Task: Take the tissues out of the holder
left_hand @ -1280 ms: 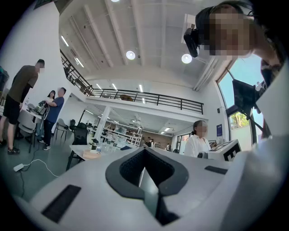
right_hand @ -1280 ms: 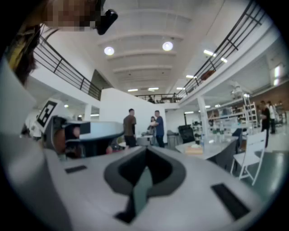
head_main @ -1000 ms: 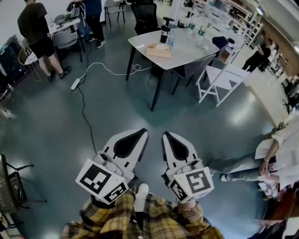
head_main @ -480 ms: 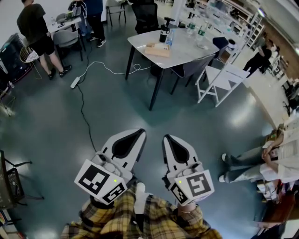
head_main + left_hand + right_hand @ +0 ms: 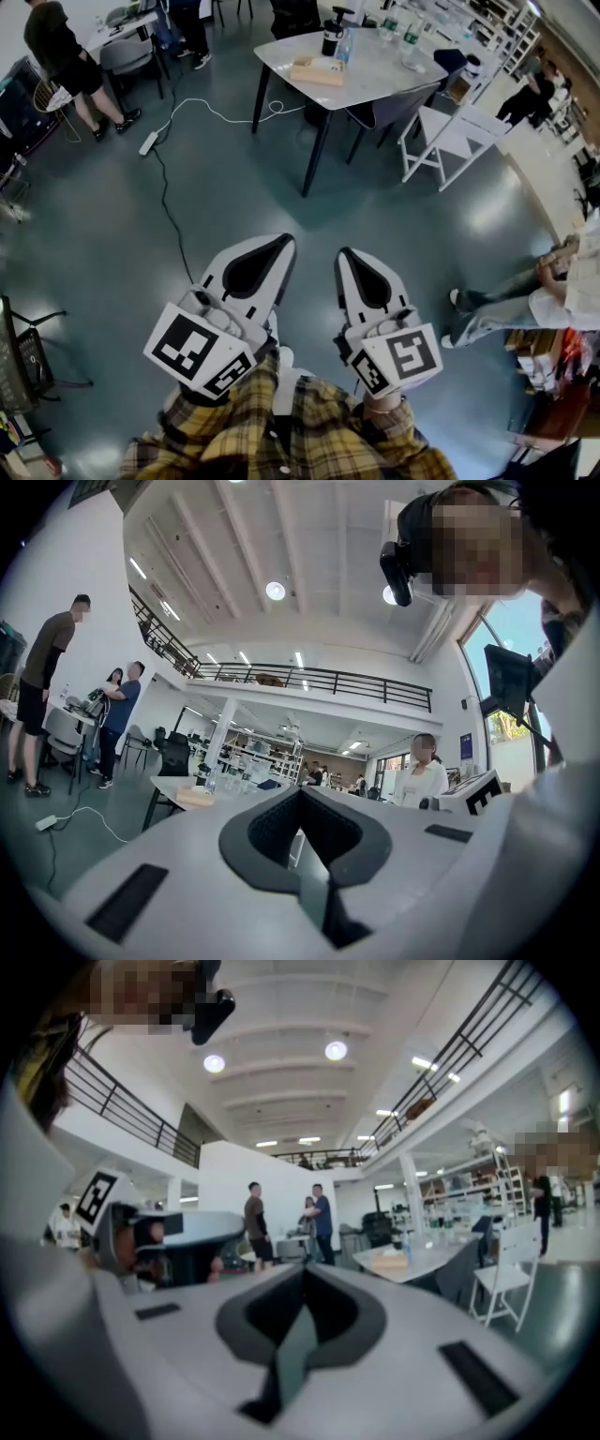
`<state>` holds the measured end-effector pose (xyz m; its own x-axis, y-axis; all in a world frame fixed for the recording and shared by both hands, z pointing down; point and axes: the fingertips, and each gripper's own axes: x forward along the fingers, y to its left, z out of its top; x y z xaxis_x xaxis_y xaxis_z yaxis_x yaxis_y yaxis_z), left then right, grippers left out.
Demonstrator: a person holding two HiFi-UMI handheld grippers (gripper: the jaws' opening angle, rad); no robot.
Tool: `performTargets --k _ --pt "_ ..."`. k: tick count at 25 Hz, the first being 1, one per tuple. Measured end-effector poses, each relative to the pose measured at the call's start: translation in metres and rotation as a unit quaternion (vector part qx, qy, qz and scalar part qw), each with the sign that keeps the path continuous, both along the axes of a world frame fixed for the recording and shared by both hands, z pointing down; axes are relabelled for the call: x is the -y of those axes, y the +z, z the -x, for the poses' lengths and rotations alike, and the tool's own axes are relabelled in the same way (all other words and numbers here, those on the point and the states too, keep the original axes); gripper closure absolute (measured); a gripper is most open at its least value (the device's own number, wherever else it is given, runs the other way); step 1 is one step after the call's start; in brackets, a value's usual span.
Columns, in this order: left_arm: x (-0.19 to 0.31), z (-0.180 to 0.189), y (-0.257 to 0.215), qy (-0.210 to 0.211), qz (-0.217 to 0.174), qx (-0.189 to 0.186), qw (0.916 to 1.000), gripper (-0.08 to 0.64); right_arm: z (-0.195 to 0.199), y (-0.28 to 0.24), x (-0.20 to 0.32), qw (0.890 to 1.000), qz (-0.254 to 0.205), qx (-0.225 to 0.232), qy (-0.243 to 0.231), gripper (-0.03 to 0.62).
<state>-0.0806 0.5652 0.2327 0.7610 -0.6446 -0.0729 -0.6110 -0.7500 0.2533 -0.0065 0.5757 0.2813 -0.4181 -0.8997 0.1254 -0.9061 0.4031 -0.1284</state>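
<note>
Saw a glossy, smooth floor (image 5: pixel 112 234); matt white plastic shells on left gripper (image 5: pixel 286 244) and right gripper (image 5: pixel 345 255); woven plaid cloth sleeve (image 5: pixel 216 433).

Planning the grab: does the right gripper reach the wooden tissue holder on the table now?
Probably not: the tissue holder lies on the table, far across the floor from the right gripper.

Glossy grey floor (image 5: pixel 234 187) (white table (image 5: pixel 375 80) beyond)

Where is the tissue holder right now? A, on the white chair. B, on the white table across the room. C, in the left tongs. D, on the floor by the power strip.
B: the tissue holder sits on the table next to a dark bottle.
</note>
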Motion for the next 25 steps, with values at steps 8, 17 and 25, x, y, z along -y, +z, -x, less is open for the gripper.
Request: performTargets --k 8,17,25 --pt "0.086 0.0 0.004 0.009 0.006 0.002 0.9999 0.541 0.005 0.004 0.082 1.0 0.006 -0.002 0.004 0.581" --pt "0.19 0.005 -0.002 0.032 -0.006 0.012 0.9994 0.541 0.011 -0.001 0.188 1.0 -0.001 0.002 0.028 0.581" --pt "0.25 0.018 -0.004 0.042 -0.013 0.018 0.9989 0.541 0.027 -0.002 0.249 0.999 0.0 -0.002 0.036 0.581"
